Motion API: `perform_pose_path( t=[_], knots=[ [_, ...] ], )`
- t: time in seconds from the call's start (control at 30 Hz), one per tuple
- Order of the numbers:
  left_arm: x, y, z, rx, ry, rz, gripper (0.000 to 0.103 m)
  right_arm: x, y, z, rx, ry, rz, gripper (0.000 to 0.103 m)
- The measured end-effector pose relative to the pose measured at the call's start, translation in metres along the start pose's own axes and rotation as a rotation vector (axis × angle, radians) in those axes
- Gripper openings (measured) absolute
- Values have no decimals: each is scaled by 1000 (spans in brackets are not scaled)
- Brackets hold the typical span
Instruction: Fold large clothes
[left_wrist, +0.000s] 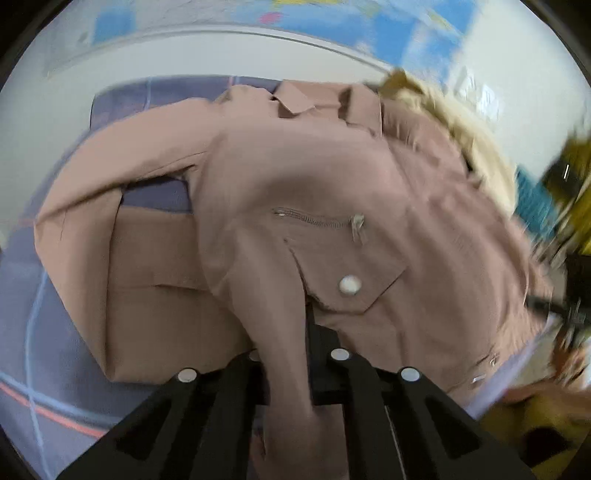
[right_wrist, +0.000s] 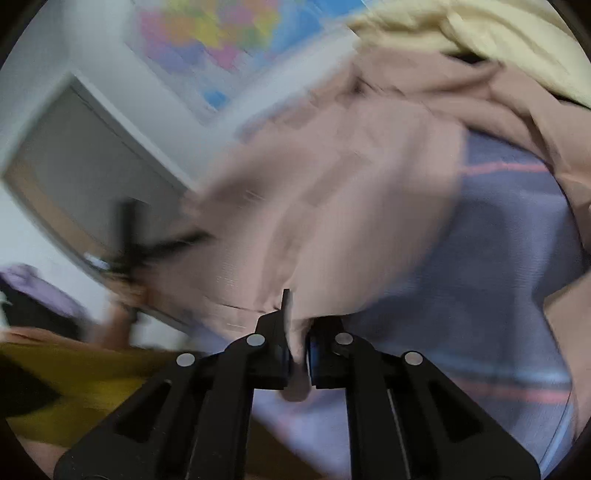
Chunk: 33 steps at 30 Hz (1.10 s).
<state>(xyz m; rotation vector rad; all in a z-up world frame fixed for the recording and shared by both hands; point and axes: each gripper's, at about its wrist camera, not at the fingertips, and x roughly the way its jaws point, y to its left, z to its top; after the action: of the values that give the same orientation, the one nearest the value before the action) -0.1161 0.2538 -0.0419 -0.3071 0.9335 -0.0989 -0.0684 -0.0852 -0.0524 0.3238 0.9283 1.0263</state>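
Observation:
A dusty-pink jacket (left_wrist: 314, 177) with a zip pocket, a snap-button flap and a cream fleece lining (left_wrist: 476, 125) lies on a purple plaid sheet (left_wrist: 40, 332). One sleeve is folded across at the left. My left gripper (left_wrist: 291, 350) is shut on a fold of the jacket's near edge, and the cloth runs down between its black fingers. In the blurred right wrist view the same jacket (right_wrist: 332, 192) hangs lifted off the sheet (right_wrist: 498, 240). There my right gripper (right_wrist: 297, 332) is shut on a pinch of its pink fabric.
A colourful world map (right_wrist: 221, 40) hangs on the white wall behind. A white cabinet or door (right_wrist: 81, 155) stands at the left of the right wrist view. A person's yellow garment (right_wrist: 74, 387) and a hand (left_wrist: 535, 391) show at the frame edges.

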Motion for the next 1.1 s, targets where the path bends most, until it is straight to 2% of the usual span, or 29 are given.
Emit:
perform_pose_path(
  t=[0.07, 0.1, 0.13, 0.2, 0.23, 0.27, 0.3, 0.33, 0.37, 0.4, 0.43, 0.5, 0.53, 0.6, 0.67, 0.8, 0.87, 0.93, 1.0, 1.1],
  knots=[
    [-19, -1, 4, 8, -43, 15, 4, -32, 30, 3, -34, -75, 74, 7],
    [-24, -3, 6, 15, -54, 16, 5, -43, 41, 3, -71, -95, 68, 7],
    [-30, -4, 8, 24, -63, 9, 7, -52, 55, 2, -118, -106, 20, 7],
    [-32, -7, 11, 53, -62, 49, 11, -47, 50, 0, -86, -57, 7, 9],
    [-29, -9, 12, 74, -43, 89, 17, -35, 39, -3, -52, 4, -49, 11],
    [-24, -12, 13, 87, -26, 130, 23, -24, 25, -8, -21, 58, -130, 17],
    [-21, -12, 14, 93, -17, 164, 23, -19, 12, -11, 0, 97, -189, 35],
    [-18, -14, 13, 106, -8, 200, 25, -12, 2, -13, 7, 124, -245, 47],
    [-17, -16, 12, 118, -8, 215, 33, -9, -5, -16, 11, 138, -335, 58],
    [-20, -17, 13, 125, -20, 223, 36, -11, -9, -15, 2, 133, -417, 58],
    [-25, -18, 14, 130, -39, 224, 42, -15, -9, -13, -4, 120, -438, 58],
    [-39, -22, 17, 160, -91, 210, 56, -25, -6, 6, -24, 49, -479, 76],
    [-46, -29, 22, 198, -127, 210, 63, -26, -4, 14, -47, 23, -508, 76],
    [-49, -46, 37, 273, -172, 231, 66, -19, 4, 40, -122, -26, -533, 76],
    [-41, -60, 55, 314, -175, 215, 67, -9, 5, 62, -181, -50, -543, 75],
    [1, -85, 98, 363, -152, 197, 67, 49, 6, 120, -318, -46, -645, 73],
    [27, -94, 119, 389, -144, 222, 67, 71, -6, 142, -345, -27, -650, 72],
    [53, -94, 140, 385, -130, 252, 67, 100, -11, 167, -383, -16, -686, 72],
    [75, -89, 162, 366, -116, 280, 67, 126, -14, 183, -432, 6, -716, 66],
    [107, -73, 192, 324, -91, 335, 68, 164, -17, 198, -518, 58, -765, 62]
  ],
)
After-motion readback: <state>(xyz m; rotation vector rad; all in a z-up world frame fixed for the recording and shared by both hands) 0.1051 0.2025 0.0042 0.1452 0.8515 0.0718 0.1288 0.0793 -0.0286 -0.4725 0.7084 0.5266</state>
